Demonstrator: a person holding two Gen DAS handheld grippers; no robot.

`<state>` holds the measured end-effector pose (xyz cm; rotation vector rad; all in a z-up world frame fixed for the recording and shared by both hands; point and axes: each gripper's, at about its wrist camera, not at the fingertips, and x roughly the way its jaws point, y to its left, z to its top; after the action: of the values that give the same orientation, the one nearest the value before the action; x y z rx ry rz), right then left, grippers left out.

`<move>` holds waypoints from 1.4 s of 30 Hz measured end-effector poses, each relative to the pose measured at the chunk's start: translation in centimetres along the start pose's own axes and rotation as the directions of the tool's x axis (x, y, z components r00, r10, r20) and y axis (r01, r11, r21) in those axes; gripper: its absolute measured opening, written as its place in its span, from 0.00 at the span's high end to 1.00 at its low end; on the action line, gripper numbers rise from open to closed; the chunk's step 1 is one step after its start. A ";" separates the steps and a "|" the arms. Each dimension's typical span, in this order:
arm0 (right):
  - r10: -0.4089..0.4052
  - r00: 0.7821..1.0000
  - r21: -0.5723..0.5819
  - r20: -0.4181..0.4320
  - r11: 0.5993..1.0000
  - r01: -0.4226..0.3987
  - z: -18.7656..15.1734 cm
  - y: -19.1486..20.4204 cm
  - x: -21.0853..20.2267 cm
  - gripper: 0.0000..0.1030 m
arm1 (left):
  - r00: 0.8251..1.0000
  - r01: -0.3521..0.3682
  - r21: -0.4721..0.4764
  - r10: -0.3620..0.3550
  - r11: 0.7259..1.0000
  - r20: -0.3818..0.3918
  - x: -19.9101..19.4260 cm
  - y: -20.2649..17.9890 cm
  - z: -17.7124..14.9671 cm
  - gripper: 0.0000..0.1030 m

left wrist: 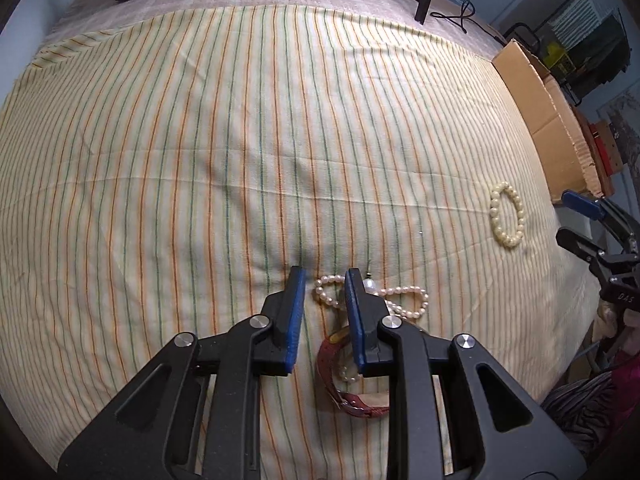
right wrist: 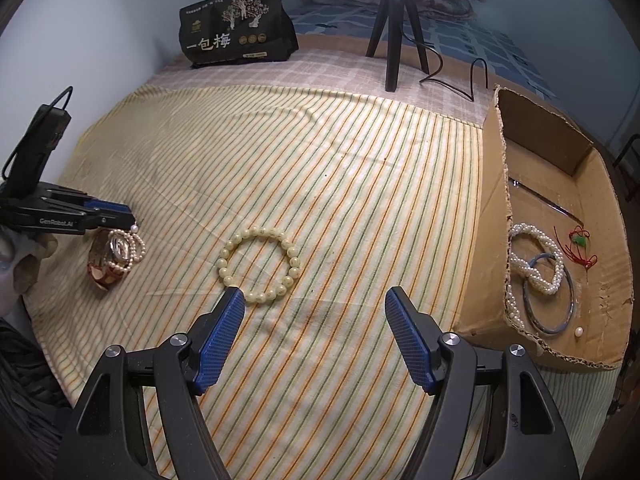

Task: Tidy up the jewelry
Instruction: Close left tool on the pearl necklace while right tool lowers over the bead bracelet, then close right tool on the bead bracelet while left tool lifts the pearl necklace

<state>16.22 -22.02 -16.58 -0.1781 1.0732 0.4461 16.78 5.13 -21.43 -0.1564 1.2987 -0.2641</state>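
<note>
A pearl necklace (left wrist: 400,292) lies tangled over a dark red watch strap (left wrist: 360,404) on the striped cloth. My left gripper (left wrist: 325,272) points down over this pile, jaws narrow but open. A loop of the pearls lies between its fingers, and neither pad presses on it. The right wrist view shows the same pile (right wrist: 116,256) under the left gripper (right wrist: 130,218). A cream bead bracelet (right wrist: 260,266) lies flat just ahead of my right gripper (right wrist: 315,292), which is wide open and holds nothing. Its left fingertip sits at the bracelet's near edge.
A torn cardboard box (right wrist: 600,200) at the right holds a pearl strand (right wrist: 536,264), a grey-blue bangle (right wrist: 548,312) and a red cord with a green pendant (right wrist: 578,244). A black snack bag (right wrist: 236,28), a tripod (right wrist: 394,28) and a cable (right wrist: 460,80) stand at the back.
</note>
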 end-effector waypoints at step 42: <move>0.011 1.000 -0.061 0.010 0.998 -0.010 2.0 2.7 2.0 0.94 | 0.946 0.177 0.014 -0.174 0.984 0.273 -10.6 -2.7 -0.3 0.99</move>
<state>17.40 -18.34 -17.20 -0.2241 1.0513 0.4890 13.61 5.55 -10.94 -0.3082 1.0118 -0.3742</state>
